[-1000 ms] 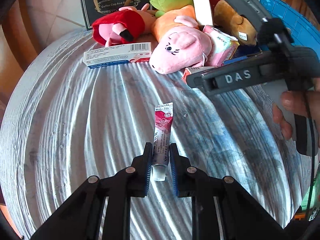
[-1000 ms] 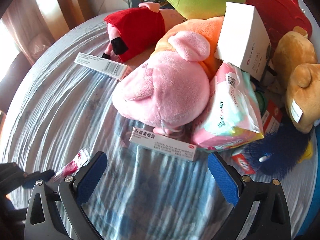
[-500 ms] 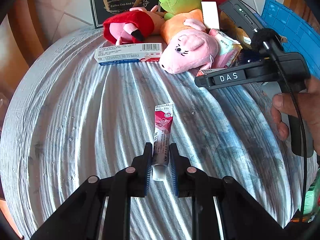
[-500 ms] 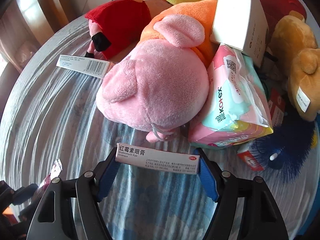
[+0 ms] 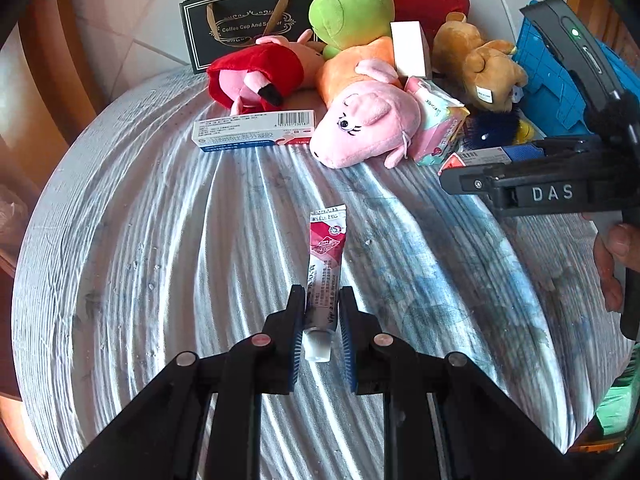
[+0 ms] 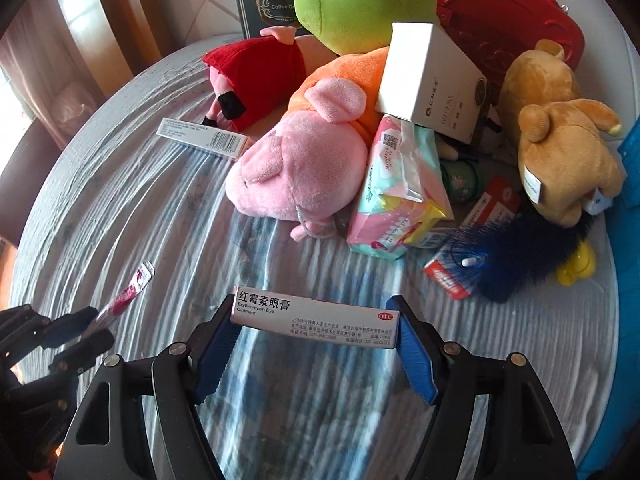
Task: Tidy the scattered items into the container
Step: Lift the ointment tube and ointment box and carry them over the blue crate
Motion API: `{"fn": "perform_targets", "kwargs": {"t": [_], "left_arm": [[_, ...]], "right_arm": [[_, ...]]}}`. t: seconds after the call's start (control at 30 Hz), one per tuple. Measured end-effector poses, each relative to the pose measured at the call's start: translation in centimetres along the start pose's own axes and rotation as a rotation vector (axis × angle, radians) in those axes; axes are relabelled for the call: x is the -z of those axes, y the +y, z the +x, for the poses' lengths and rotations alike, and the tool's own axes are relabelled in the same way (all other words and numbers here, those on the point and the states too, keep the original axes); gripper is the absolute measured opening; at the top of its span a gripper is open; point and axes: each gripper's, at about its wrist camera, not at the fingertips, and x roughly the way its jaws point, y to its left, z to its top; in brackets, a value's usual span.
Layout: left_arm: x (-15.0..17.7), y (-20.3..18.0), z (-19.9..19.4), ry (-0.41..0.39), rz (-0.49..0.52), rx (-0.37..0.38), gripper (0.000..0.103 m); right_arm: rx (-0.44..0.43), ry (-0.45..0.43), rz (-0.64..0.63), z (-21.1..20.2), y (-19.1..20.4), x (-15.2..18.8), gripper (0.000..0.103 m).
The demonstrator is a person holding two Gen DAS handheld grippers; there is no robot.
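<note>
both tools loaded. left gripper [image 5: 320, 320] clamped on the cap end of the ointment tube [image 5: 325, 264], crimped tail pointing forward, apparently held just above the cloth-covered table [image 5: 160, 240]. right gripper [image 6: 316, 334] closed endwise on the eye-ointment box [image 6: 314, 316], one blue pad at each short end, box level across the jaws and seemingly lifted clear of the cloth. blue container [image 5: 560, 92] at the far right edge of the table, beyond the brown bear [image 5: 476, 64] and the dark blue brush [image 5: 492, 128]. judged step: carry both pieces over to the container. worth doing: keep squeeze steady on the box, since an endwise hold on thin card could buckle or pivot; lift high enough to pass over the pink pig plush [image 5: 364, 128] and tissue pack [image 5: 436, 124]; take the right load first, being nearer the container; keep the tube's loose tail from snagging on the pile; release only once over the rim. remaining scatter still to collect: long medicine box [image 5: 254, 130], white carton [image 6: 432, 80].
</note>
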Motion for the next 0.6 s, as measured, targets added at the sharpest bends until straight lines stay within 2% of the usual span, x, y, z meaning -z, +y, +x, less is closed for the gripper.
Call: {"fn": "perform_targets", "kwargs": {"t": [0.33, 0.6], "left_arm": [[-1.0, -3.1, -4.5, -0.054, -0.003, -0.001, 0.017], [-2.7, -6.1, -9.2, -0.121, 0.025, -0.006, 0.017]], "right_arm": [[-0.014, -0.035, -0.012, -6.6, -1.3, 3.7, 0.073], [-0.025, -0.116, 0.009, -13.6, -3.8, 4.8, 0.073]]}}
